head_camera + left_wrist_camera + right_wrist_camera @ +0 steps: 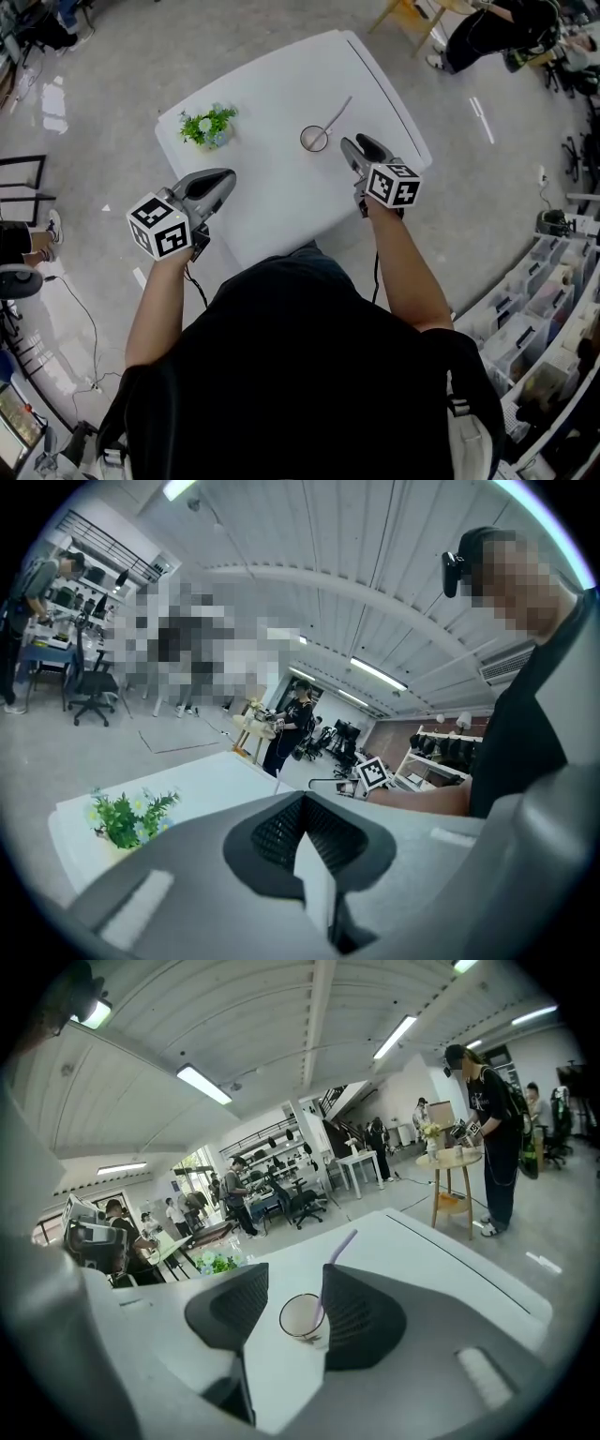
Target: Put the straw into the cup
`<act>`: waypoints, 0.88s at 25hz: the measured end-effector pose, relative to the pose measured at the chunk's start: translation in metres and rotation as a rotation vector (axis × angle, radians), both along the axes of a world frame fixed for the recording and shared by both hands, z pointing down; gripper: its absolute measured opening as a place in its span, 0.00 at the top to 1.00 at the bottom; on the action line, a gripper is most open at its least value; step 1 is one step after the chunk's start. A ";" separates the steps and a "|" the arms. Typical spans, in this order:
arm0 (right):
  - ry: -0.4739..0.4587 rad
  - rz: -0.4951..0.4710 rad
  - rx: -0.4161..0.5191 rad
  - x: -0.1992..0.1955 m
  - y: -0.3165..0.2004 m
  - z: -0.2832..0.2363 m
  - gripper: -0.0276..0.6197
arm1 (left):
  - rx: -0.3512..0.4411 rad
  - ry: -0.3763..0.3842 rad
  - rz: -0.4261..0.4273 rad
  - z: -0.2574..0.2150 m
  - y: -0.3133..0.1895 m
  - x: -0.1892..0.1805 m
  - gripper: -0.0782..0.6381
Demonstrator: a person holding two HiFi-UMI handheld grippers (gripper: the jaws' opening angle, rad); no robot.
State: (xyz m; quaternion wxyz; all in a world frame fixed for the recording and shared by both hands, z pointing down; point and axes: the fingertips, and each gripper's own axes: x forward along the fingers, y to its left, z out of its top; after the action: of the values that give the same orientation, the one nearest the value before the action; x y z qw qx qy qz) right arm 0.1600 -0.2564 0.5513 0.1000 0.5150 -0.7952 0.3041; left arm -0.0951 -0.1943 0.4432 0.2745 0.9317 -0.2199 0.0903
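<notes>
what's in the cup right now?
The straw is in the cup, leaning on its rim with the upper end sticking out. Nothing else shows inside. The straw's lower tip and the cup's bottom can't be made out.

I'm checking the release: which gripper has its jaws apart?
The right gripper: its jaws stand apart, gripping nothing, while the left gripper has its jaws closed together.

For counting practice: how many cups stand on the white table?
1. The cup, straw inside, stands right of the plant, before the right gripper. None seems hidden.
</notes>
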 end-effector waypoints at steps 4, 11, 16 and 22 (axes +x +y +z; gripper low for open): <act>0.011 -0.003 0.015 0.000 0.008 -0.009 0.64 | 0.013 0.002 0.003 -0.006 0.007 -0.002 0.89; 0.022 0.003 0.044 0.001 0.024 -0.025 0.65 | 0.041 -0.004 0.011 -0.016 0.017 -0.009 0.89; 0.028 0.001 0.064 -0.003 0.039 -0.036 0.67 | 0.065 -0.002 0.011 -0.027 0.027 -0.013 0.89; 0.028 0.003 0.090 -0.009 0.055 -0.049 0.69 | 0.075 0.002 0.018 -0.031 0.043 -0.015 0.89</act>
State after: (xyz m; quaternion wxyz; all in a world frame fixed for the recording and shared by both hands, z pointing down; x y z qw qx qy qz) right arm 0.1513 -0.2015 0.5024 0.0874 0.5244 -0.8058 0.2607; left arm -0.1099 -0.1517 0.4120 0.2386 0.9434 -0.2146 0.0833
